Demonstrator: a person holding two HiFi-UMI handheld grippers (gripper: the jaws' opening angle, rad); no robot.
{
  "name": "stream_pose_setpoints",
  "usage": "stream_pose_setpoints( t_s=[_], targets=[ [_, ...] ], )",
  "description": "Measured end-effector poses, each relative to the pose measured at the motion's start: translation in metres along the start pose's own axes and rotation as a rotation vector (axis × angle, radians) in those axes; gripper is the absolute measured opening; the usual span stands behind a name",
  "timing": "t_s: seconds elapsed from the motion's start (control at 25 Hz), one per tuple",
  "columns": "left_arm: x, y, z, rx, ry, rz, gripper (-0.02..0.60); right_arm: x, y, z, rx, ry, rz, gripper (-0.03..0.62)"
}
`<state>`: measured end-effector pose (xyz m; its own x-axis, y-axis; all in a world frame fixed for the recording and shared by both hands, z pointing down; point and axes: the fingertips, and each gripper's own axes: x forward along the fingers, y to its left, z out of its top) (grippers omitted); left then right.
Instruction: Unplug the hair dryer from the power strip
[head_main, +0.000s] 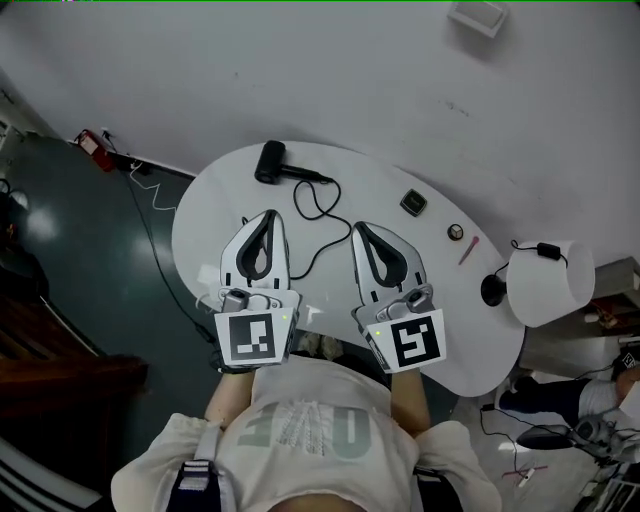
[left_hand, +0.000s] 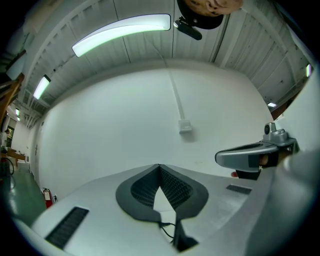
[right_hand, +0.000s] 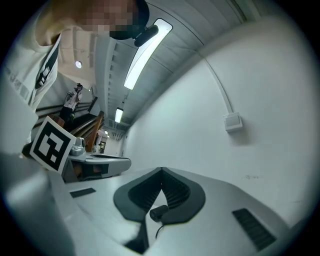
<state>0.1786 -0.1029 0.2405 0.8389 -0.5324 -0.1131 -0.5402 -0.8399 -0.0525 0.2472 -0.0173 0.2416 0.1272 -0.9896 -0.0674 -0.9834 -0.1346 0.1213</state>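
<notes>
1 table (head_main: 200, 215): white, smooth, kidney-shaped. 1 hair dryer (head_main: 270, 162) at its far edge: black, matte, a short round barrel with a slimmer handle. Lies flat, long axis along that edge, handle pointing right, barrel at the left end. 1 thin black cord (head_main: 318, 208) from the handle end, looping across the tabletop toward the near side, between the grippers.

2 grippers, grey shells with black ribbed pads. Left gripper (head_main: 268, 214) closed, tips meeting, nothing between them; right gripper (head_main: 357, 227) likewise closed and empty. Held side by side over the near half, aimed at the far edge, well apart from the hair dryer.

Toward the right: 1 small dark square box (head_main: 413, 203), 1 small round disc (head_main: 456, 232), 1 pink stick (head_main: 468, 250), 1 white cylindrical lampshade (head_main: 545, 283) at the table's right edge.
</notes>
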Motion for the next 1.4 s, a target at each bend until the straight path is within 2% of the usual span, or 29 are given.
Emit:
stream_pose_setpoints(
  t_s=[0.12,0.28,0.52,0.68,0.8,0.96,1.08,1.2,1.24,1.28,1.4],
  targets=[
    [-0.002,0.01,0.0,-0.003,0.005,0.05,0.006,0.009,0.006,-0.002,-0.01,0.02,0.056,0.003],
    [-0.01,0.029,0.002,0.015,-0.001,0.118,0.006,0.031,0.028,0.011,-0.042,-0.056,0.145,0.003],
    [-0.049,0.065,0.008,0.025,-0.013,0.3,0.006,0.059,0.08,0.002,-0.016,-0.058,0.376,0.003],
    [-0.074,0.088,0.006,0.012,0.003,0.381,0.006,0.071,0.121,-0.002,0.039,-0.046,0.512,0.003],
    [-0.088,0.103,0.006,0.014,0.005,0.431,0.006,0.075,0.139,-0.005,0.03,-0.023,0.586,0.003],
    [-0.097,0.115,0.001,0.011,0.012,0.466,0.006,0.079,0.149,-0.008,0.047,-0.022,0.646,0.003],
    [-0.1,0.12,-0.002,0.009,0.02,0.479,0.006,0.08,0.156,-0.017,0.021,0.039,0.687,0.003],
    [-0.102,0.121,-0.011,-0.002,0.046,0.481,0.006,0.069,0.173,-0.04,-0.053,0.105,0.821,0.005],
    [-0.102,0.122,-0.014,-0.003,0.053,0.477,0.006,0.064,0.181,-0.051,-0.075,0.132,0.878,0.116],
    [-0.103,0.122,-0.016,-0.001,0.055,0.475,0.006,0.058,0.187,-0.065,-0.092,0.167,0.928,0.191],
    [-0.107,0.125,-0.022,0.011,0.054,0.479,0.006,0.047,0.2,-0.114,-0.111,0.314,0.993,0.224]
  ],
)
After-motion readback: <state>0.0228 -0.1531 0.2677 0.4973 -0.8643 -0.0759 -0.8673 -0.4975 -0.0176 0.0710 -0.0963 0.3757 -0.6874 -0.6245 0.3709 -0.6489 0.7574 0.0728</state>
